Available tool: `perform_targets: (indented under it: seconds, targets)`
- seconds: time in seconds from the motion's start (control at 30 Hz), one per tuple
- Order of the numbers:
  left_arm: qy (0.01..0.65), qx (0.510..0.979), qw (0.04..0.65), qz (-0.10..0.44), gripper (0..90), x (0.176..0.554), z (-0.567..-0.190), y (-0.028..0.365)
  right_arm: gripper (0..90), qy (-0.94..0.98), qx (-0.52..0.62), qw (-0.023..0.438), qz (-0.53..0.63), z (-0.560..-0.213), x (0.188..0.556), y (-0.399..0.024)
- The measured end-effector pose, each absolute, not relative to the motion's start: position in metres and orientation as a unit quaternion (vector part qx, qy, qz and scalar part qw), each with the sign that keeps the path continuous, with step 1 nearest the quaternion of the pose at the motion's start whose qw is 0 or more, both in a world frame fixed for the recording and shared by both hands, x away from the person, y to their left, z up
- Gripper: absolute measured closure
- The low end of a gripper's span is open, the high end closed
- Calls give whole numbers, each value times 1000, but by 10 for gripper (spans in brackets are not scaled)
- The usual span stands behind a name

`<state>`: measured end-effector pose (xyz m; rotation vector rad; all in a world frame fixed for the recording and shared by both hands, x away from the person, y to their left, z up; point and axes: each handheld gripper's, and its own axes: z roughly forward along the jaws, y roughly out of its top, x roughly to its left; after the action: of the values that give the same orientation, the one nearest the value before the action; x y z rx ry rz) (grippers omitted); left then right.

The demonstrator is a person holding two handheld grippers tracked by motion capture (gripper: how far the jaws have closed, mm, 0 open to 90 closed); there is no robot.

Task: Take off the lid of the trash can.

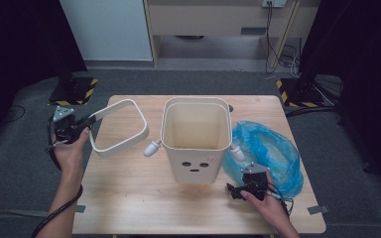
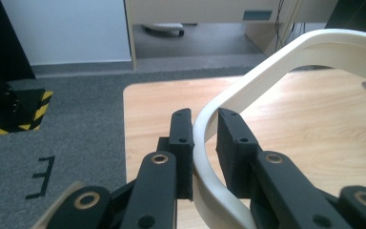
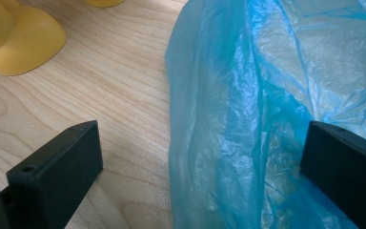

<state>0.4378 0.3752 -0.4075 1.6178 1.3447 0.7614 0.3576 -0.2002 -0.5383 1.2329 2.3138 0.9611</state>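
Rim ring (image 1: 119,128), cream-coloured and rounded-square, hangs tilted over the surface's (image 1: 129,198) left part, at about nine o'clock from the cream bin (image 1: 195,144), just beside it but apart. Its outer corner sits between the jaws of the left gripper (image 1: 82,123), which is clamped on the ring's thin band; the left gripper view shows both black pads pressed against the band (image 2: 205,143). The open bin stands upright near the surface's middle, with a small face printed on its front wall and a white knob at each side. At about three o'clock from the bin lies a crumpled blue plastic bag (image 1: 268,151), touching the wood. The right gripper (image 1: 250,184) rests at about five o'clock from the bin, its jaws spread wide, with a fold of the bag (image 3: 248,119) between them and unpinched.
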Motion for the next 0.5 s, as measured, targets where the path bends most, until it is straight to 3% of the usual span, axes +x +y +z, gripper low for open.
perform_targets:
  seconds: [0.5]
  targets:
    - [547, 673, 406, 290, 765, 433, -474, 358, 4, 816, 435, 174, 339, -538, 358, -200]
